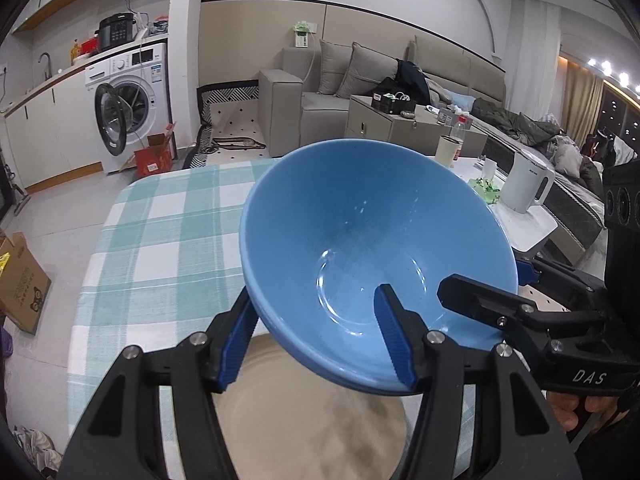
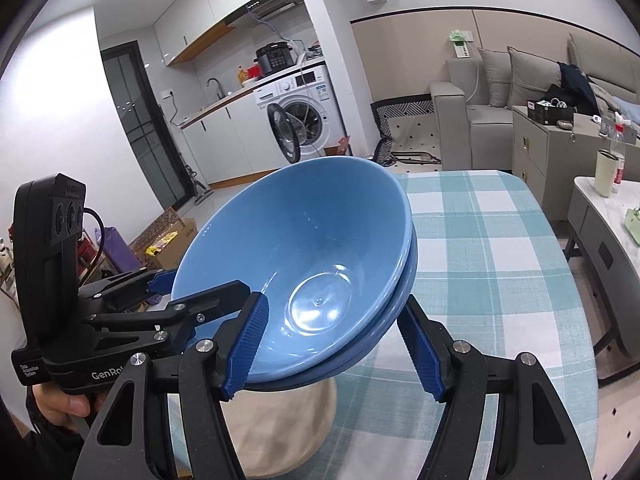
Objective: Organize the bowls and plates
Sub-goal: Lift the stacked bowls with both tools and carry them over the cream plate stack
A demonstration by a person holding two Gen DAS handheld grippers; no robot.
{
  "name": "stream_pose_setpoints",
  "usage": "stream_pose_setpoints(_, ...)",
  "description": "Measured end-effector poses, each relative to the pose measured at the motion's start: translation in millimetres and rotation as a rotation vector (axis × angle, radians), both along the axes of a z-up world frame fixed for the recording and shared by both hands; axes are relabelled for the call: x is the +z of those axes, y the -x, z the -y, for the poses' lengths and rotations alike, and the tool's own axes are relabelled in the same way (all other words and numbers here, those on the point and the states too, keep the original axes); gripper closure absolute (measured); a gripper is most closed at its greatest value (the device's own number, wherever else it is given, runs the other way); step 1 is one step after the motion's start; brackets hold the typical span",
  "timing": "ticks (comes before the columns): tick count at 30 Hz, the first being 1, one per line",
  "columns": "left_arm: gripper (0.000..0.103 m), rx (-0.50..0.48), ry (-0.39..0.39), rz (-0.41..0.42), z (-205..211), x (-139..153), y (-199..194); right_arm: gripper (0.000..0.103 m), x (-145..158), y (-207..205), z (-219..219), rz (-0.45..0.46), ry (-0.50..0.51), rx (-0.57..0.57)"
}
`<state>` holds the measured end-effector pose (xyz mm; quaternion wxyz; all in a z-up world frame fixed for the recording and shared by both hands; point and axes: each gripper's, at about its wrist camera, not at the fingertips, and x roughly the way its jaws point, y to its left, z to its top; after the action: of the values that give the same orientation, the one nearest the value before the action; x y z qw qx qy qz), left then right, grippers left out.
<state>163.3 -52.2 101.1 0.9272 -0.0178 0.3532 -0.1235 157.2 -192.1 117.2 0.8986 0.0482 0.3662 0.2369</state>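
Note:
Two nested blue bowls [image 1: 376,240] [image 2: 304,256] hang tilted above the table, held from two sides. My left gripper [image 1: 314,292] is shut on their near wall, with one blue pad outside and one inside. My right gripper [image 2: 332,300] clamps the wall the same way on its side. Each gripper also shows in the other's view: the right gripper [image 1: 484,280] at the bowls' right rim, the left gripper [image 2: 200,280] at their left rim. A beige plate [image 1: 312,412] [image 2: 280,420] lies on the table right below the bowls.
The table [image 1: 168,224] [image 2: 488,264] wears a green-and-white checked cloth. A low white side table [image 1: 532,224] to the right carries a white kettle [image 1: 526,184] and cups. Cardboard boxes [image 1: 20,280] stand on the floor at the left.

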Motion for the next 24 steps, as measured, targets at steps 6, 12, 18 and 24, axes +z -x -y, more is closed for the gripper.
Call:
stream_pose_setpoints(6,0.044,0.038,-0.022,0.01,-16.3,2.2,17.9,0.034,3.2,13.2,-21.5,-0.009,-0.014,0.045)
stream_pose_setpoints(12,0.044,0.066,-0.029,-0.006,-30.4,-5.1,30.2,0.034,-3.1,23.8,-38.9,-0.028,-0.017,0.076)
stream_pose_setpoints(18,0.045,0.088,-0.024,-0.037,-40.2,-20.5,35.5,0.034,-15.9,29.3,-53.3,-0.052,-0.004,0.097)
stream_pose_setpoints(24,0.045,0.104,-0.014,-0.052,-48.7,-32.0,40.3,0.034,-26.8,32.8,-63.2,-0.067,0.009,0.111)
